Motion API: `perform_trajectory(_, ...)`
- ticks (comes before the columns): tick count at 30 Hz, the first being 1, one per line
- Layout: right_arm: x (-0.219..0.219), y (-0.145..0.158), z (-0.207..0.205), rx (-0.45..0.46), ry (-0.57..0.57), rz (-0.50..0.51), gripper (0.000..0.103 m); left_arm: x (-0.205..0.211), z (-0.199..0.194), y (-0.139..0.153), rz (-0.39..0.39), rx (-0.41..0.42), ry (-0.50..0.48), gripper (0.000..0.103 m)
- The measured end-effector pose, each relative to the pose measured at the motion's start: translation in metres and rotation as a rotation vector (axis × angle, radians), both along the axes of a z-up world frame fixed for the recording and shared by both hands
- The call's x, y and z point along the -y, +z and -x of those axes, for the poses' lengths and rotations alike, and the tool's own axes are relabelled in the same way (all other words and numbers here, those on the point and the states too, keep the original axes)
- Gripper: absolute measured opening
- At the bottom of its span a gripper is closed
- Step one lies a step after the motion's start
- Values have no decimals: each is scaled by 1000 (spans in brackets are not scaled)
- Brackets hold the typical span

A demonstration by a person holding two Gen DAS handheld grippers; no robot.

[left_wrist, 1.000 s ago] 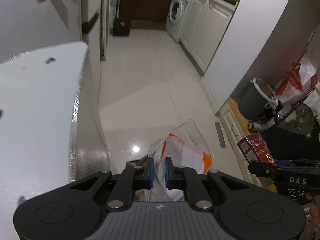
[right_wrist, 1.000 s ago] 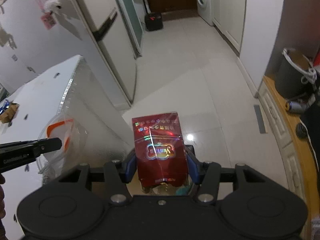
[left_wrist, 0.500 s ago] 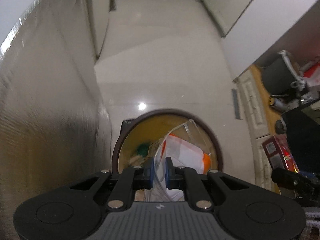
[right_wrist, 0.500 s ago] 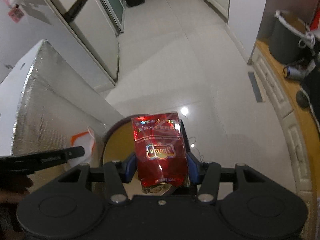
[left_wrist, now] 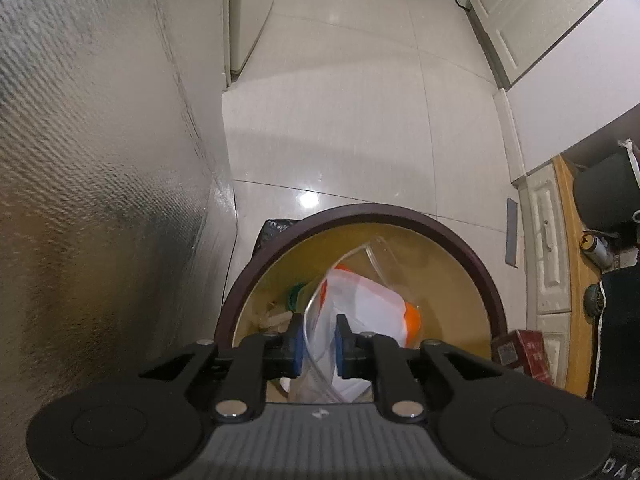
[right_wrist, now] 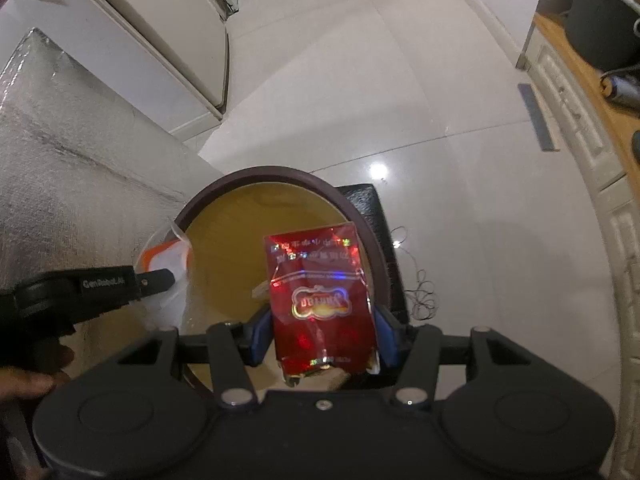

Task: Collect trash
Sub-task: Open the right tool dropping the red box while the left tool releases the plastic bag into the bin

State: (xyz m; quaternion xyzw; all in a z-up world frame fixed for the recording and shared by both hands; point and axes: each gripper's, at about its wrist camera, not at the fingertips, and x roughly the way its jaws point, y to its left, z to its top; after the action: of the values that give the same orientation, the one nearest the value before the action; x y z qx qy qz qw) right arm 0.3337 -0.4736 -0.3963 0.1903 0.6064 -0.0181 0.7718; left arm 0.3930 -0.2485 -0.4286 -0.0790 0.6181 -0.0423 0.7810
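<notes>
We're down over the trash bin [left_wrist: 472, 256] now, it wasn't even in sight a second ago. Left gripper [left_wrist: 319, 342] jaws have just been opening, clear plastic bag [left_wrist: 356, 300] loose between them, dangling inside. Right gripper [right_wrist: 322, 334] clamps the red packet [right_wrist: 320, 300] above the bin. Drop time, we reckon.

The side of the left gripper [right_wrist: 158, 278], seen from the right wrist camera, carries pale raised lettering that reads roughly "GenRobot.AI". In the left wrist view, white letters "DAS" [left_wrist: 618, 472] stand on a black surface at the lower right corner. The red foil packet [right_wrist: 322, 300] bears a gold emblem and rows of holographic characters, all too blurred to read.
</notes>
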Motion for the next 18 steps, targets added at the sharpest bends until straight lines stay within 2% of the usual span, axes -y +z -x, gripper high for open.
perform_trajectory(3, 0, -10, -9, 3, -3, -38, 54, 1, 1, -8, -22, -9, -21, 22)
perform_trajectory(11, -5, -41, -35, -33, -18, -35, 57, -7, 7, -12, -38, -30, -59, 32)
perform_trajectory(16, -5, -51, -37, -59, -35, -15, 71, -12, 10, -7, -44, -53, -90, 39)
perform_trajectory(18, -7, -51, -34, -64, -21, -9, 72, -12, 12, -4, -45, -65, -106, 42)
